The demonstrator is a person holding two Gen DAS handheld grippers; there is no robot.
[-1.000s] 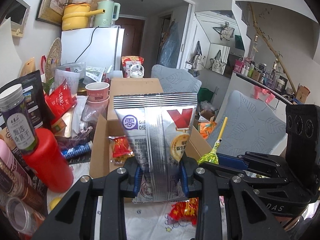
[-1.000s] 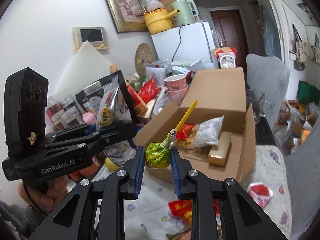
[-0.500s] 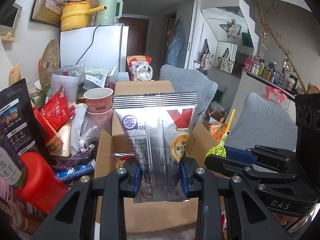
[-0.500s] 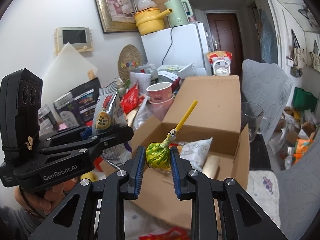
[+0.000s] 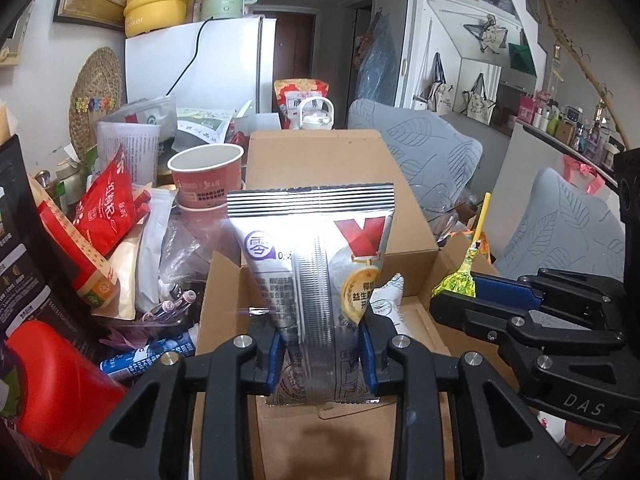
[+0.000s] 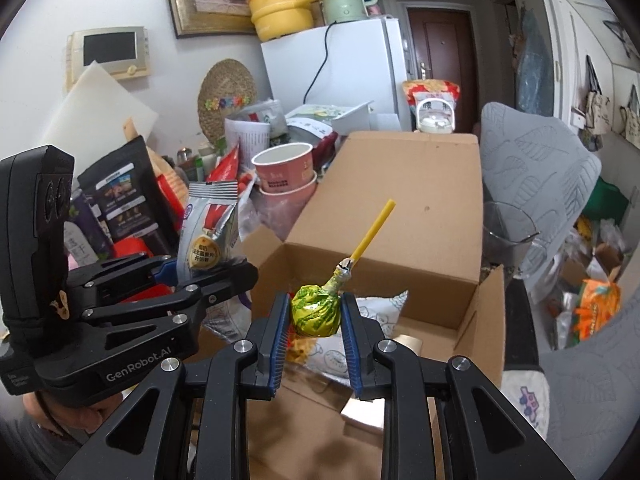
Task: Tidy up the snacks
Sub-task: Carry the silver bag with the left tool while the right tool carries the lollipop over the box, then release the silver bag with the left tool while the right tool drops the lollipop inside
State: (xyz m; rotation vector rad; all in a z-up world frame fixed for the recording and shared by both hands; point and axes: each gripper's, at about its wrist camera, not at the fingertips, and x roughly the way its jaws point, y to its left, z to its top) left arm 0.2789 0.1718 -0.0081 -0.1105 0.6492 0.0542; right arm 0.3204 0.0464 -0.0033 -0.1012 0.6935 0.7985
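I have carried both snacks over the cardboard box (image 6: 404,216): left gripper (image 5: 320,354) clamps the silver pouch (image 5: 314,264), right gripper (image 6: 314,322) pinches the lollipop (image 6: 316,310), ready to drop.

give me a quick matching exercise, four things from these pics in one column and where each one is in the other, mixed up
Things:
1. silver snack bag
2. lollipop
3. yellow pot
4. pink paper cup

Places:
A. on top of the white fridge
B. clamped in the right claw
C. beside the open cardboard box, among the clutter
D. clamped in the left claw

Pairs: 1-D, 2-B, 3-A, 4-C
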